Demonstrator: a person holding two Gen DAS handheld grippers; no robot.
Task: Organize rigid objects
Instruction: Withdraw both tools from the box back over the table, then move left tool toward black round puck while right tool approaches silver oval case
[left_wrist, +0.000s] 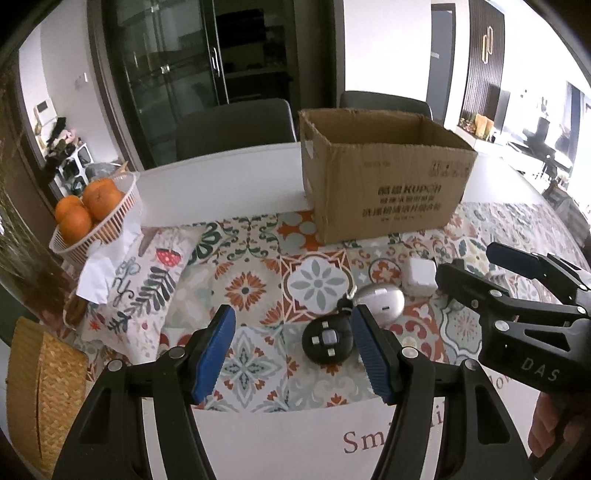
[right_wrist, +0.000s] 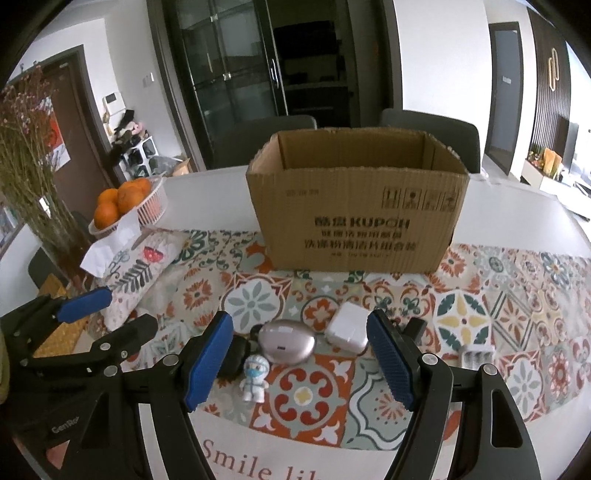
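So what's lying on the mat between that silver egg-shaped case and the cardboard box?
Nothing: between the silver case and the cardboard box only bare patterned mat shows, clearest in the right wrist view.

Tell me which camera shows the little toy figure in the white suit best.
The right wrist view: the toy figure stands in full sight on the patterned mat, in front of the silver case. The left wrist view shows nothing of it that I can make out.
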